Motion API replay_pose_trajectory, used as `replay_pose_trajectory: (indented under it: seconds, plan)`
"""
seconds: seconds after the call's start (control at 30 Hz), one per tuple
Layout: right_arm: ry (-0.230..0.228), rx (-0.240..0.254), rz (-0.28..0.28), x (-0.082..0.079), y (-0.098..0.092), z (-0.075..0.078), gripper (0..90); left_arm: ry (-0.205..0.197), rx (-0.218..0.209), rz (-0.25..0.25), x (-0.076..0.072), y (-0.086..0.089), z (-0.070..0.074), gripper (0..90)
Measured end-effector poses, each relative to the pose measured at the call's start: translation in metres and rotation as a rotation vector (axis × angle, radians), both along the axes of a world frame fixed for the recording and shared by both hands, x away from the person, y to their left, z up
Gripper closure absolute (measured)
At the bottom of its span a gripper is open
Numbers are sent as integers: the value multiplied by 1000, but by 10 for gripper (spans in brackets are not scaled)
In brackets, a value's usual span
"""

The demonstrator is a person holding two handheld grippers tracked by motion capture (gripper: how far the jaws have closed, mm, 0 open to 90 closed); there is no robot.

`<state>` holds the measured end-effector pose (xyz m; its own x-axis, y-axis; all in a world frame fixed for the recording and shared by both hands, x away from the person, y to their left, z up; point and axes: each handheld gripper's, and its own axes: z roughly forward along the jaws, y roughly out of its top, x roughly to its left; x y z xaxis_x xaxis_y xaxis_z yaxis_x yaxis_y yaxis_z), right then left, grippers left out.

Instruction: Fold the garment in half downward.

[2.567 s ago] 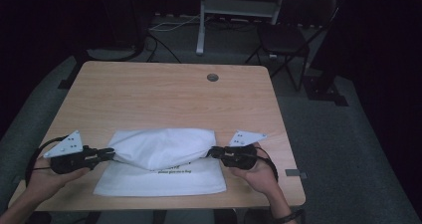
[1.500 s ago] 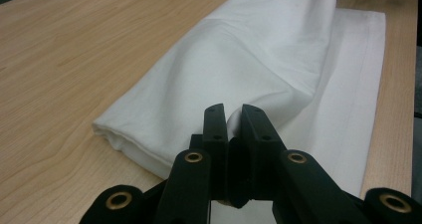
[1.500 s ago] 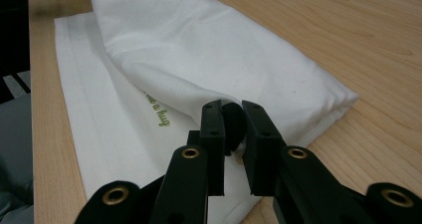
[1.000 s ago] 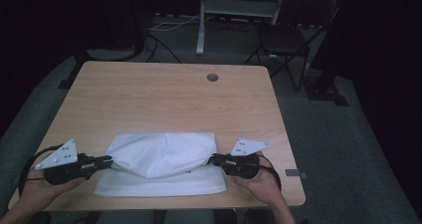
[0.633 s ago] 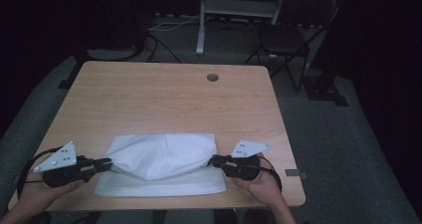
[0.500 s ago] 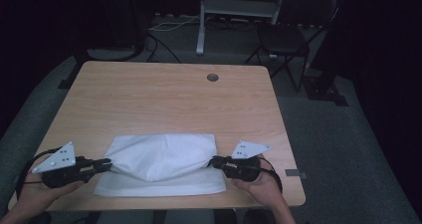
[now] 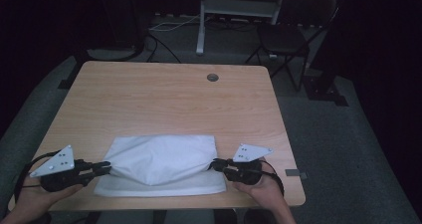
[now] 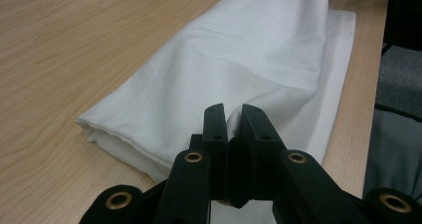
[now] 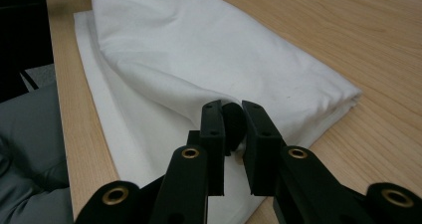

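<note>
I hold a white cloth (image 7: pixel 161 159) by its two ends in the lower middle of the high view, near the front edge of the wooden surface (image 7: pixel 164 99). It looks like a pillowcase or a folded sheet; I cannot tell which, and I cannot see an opening or anything inside it.

My left gripper (image 7: pixel 107 168) sits in the lower left of that frame, its jaws closed tight on the cloth's left corner. In the left gripper view the left gripper (image 8: pixel 234 119) pinches a fold of the white fabric (image 8: pixel 239 59), which runs away toward the upper right of the picture.

My right gripper (image 7: pixel 215 164) is at the lower right of the high view, clamped on the cloth's right corner. In the right gripper view the right gripper (image 9: pixel 233 119) has its jaws nearly together, with a bunched bit of the cloth (image 9: pixel 199 50) caught at their tips.

The upper layer of the cloth is lifted and puffed between my two grippers, while a flat lower layer lies on the surface beneath it, sticking out toward the front edge.

A small round grommet (image 7: pixel 212 77) sits in the surface near its far edge, well apart from the cloth. A dark chair (image 7: pixel 283 35) stands on the floor beyond the surface, in the upper right of the frame.
</note>
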<state>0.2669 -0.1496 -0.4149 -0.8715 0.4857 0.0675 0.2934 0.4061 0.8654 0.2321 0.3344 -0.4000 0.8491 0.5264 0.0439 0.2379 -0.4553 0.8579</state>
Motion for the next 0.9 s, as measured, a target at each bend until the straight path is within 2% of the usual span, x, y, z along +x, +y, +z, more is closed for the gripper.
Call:
replay_pose_trajectory:
  seconds: [0.9]
  plan:
    - [1, 1, 14, -9, -2, 0, 810, 5, -10, -22, -13, 1, 2, 817]
